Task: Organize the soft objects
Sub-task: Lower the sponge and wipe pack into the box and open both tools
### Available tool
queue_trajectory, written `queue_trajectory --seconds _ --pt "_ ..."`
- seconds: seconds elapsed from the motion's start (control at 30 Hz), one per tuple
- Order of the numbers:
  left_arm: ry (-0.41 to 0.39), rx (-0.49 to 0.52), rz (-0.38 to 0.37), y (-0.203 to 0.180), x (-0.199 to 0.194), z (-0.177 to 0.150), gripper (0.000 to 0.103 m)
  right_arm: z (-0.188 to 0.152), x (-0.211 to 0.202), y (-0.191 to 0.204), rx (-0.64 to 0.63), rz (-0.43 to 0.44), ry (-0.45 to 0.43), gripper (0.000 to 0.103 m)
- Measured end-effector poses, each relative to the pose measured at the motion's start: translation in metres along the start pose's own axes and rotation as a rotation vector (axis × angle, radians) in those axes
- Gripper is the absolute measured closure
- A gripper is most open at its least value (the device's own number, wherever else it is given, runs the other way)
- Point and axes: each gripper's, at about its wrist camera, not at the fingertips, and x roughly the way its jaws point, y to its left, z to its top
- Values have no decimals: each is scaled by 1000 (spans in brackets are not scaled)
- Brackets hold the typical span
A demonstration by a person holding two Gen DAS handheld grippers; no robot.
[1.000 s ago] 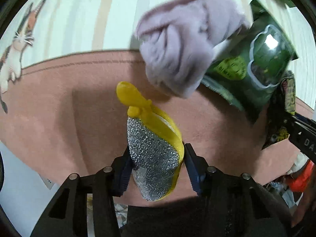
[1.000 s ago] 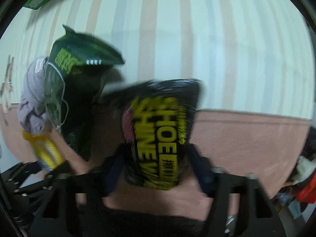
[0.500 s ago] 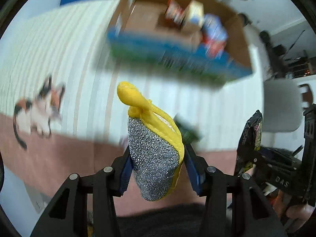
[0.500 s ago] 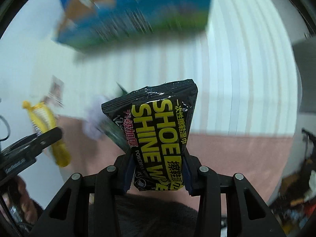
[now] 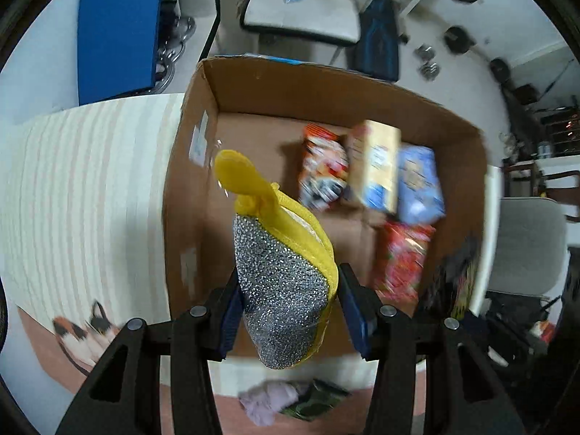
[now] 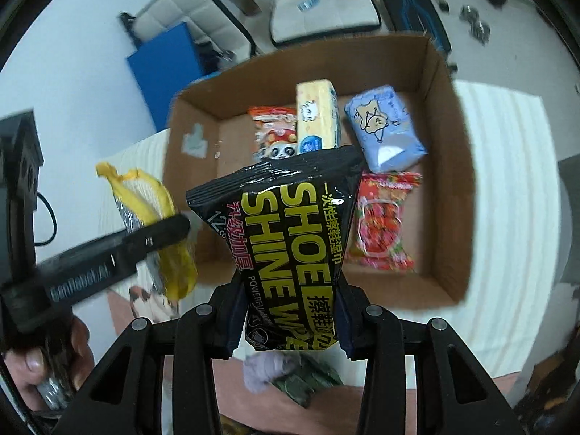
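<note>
My left gripper [image 5: 288,320] is shut on a yellow and silver scrubbing sponge [image 5: 284,279], held above the near left part of an open cardboard box [image 5: 290,87]. My right gripper [image 6: 288,317] is shut on a black shoe shine wipes pack [image 6: 293,239], held above the box's [image 6: 464,166] near edge. The sponge [image 6: 152,214] and the left gripper also show at the left of the right wrist view. Inside the box lie several soft packs: orange [image 6: 273,130], yellow [image 6: 317,116], blue [image 6: 384,127] and red [image 6: 380,224].
A lilac cloth [image 5: 266,400] and a green pouch [image 5: 315,398] lie on the pink mat below the grippers. The box stands on a striped cloth [image 5: 83,188] with a cat print [image 5: 87,330]. Chairs [image 5: 301,11] and a blue panel [image 5: 117,32] stand beyond.
Both grippers have risen from the mat and moved forward over the cardboard box, each keeping its object. The lilac cloth and green pouch now lie below and behind.
</note>
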Motion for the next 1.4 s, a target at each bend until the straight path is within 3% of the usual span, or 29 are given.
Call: queue_trajectory --seconds 0.23,0.53,0.63,0.67,0.73,0.77,0.93,1.03,1.17,1.4 --pt "121 -38 20 11 48 54 57 17 64 -15 30 -42 127 59" --pt "152 7 83 10 67 88 54 30 100 -9 19 -119 184 59" --pt "191 2 104 12 74 96 54 37 112 -5 6 -150 208 53" --pt "193 4 102 11 74 98 54 38 114 -4 11 -144 217 45" --pt "183 12 103 11 70 100 51 38 113 1 3 -149 212 29" --pt "172 15 102 11 67 101 48 38 109 4 -10 -175 196 26" --pt "129 23 95 12 54 99 25 39 99 9 -26 -209 189 24" --pt "114 26 90 13 46 95 10 39 93 10 -29 -234 170 12" --pt "87 40 75 11 33 83 7 42 91 5 -20 -222 155 0" --pt "-33 82 51 1 -2 34 6 26 60 6 -33 -254 80 0"
